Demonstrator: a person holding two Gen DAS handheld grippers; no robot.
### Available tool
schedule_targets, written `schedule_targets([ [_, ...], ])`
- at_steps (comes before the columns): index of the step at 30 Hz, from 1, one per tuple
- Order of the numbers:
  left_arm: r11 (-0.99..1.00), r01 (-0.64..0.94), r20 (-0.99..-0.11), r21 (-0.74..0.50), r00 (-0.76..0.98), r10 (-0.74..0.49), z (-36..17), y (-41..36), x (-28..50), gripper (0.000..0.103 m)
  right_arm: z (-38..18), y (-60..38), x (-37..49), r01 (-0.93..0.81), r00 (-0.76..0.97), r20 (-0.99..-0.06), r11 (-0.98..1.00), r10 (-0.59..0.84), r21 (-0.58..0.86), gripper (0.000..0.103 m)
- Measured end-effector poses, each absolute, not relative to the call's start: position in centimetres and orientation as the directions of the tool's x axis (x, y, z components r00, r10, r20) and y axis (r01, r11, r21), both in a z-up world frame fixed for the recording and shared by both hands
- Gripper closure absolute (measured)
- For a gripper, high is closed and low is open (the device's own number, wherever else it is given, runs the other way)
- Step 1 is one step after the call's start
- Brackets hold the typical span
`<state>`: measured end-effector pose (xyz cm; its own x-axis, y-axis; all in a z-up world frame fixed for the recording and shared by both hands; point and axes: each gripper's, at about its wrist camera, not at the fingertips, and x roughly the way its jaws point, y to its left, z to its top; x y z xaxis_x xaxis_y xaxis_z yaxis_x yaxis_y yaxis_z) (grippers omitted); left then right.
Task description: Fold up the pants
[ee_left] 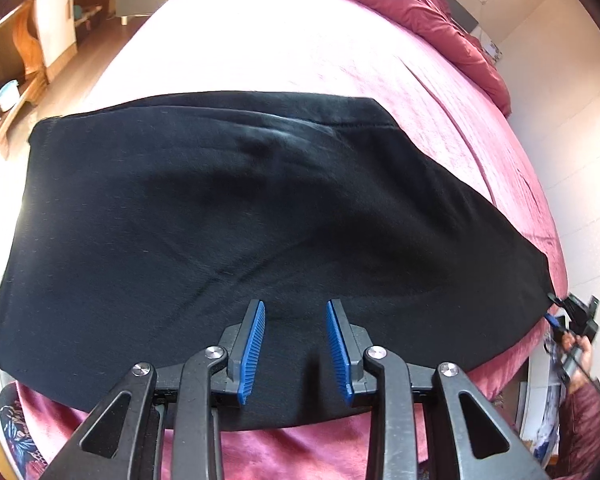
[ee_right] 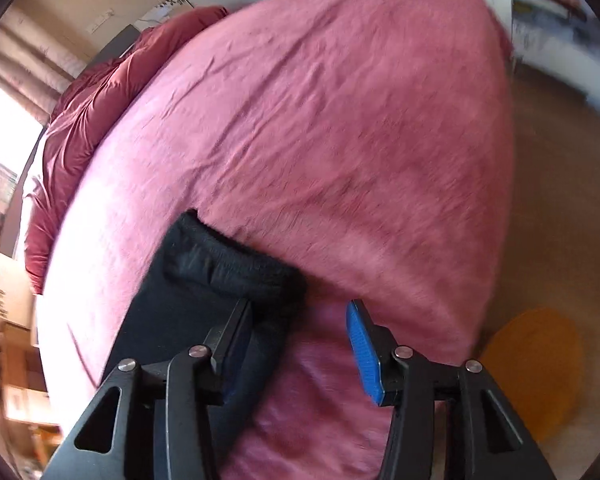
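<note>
Black pants (ee_left: 228,216) lie flat, folded lengthwise, across the pink bed (ee_left: 300,48). My left gripper (ee_left: 296,308) is open, hovering just above the pants' near edge around the middle. In the right wrist view the pants' cuffed end (ee_right: 220,264) lies on the bed. My right gripper (ee_right: 300,308) is open at that end, its left finger (ee_right: 232,336) over the black cloth and its right finger (ee_right: 366,352) over the pink sheet. The right gripper also shows in the left wrist view (ee_left: 576,312), at the pants' right end.
A bunched red duvet (ee_left: 420,4) lies along the bed's far side, also in the right wrist view (ee_right: 100,92). An orange round stool (ee_right: 536,368) stands on the floor by the bed's right edge. Wooden furniture (ee_left: 32,48) stands beyond the bed's left.
</note>
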<state>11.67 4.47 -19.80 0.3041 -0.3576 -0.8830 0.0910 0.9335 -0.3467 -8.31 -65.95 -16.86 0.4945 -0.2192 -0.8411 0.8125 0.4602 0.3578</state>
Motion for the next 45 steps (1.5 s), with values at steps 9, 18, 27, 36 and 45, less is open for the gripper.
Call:
schedule_targets([
  [9, 0.944, 0.115, -0.872, -0.309, 0.361, -0.329, -20.1, 5.5, 10.1, 0.071, -12.2, -52.9, 0.4, 0.383, 0.592, -0.800, 0.839, 0.098, 0.386, 0.068],
  [18, 0.960, 0.161, -0.865, -0.231, 0.418, -0.278, -19.6, 4.7, 9.2, 0.070, -13.3, -28.4, 16.1, -0.169, 0.360, -0.714, 0.795, 0.600, 0.583, 0.068],
  [27, 0.962, 0.141, -0.858, -0.234, 0.435, -0.272, -19.1, 7.5, 9.2, 0.067, -18.1, -17.5, 25.0, -0.228, 0.162, -0.801, 0.812, 0.576, 0.537, 0.066],
  [36, 0.963, 0.144, -0.858, -0.230, 0.438, -0.270, -19.0, 8.3, 10.1, 0.067, -17.1, -14.1, 25.8, -0.394, 0.120, -0.854, 0.814, 0.507, 0.427, 0.097],
  [45, 0.977, 0.102, -0.879, -0.189, 0.426, -0.214, -20.2, 8.4, 12.2, 0.067, -20.3, -15.0, 27.5, -0.271, 0.229, -0.896, 0.909, 0.381, 0.317, 0.099],
])
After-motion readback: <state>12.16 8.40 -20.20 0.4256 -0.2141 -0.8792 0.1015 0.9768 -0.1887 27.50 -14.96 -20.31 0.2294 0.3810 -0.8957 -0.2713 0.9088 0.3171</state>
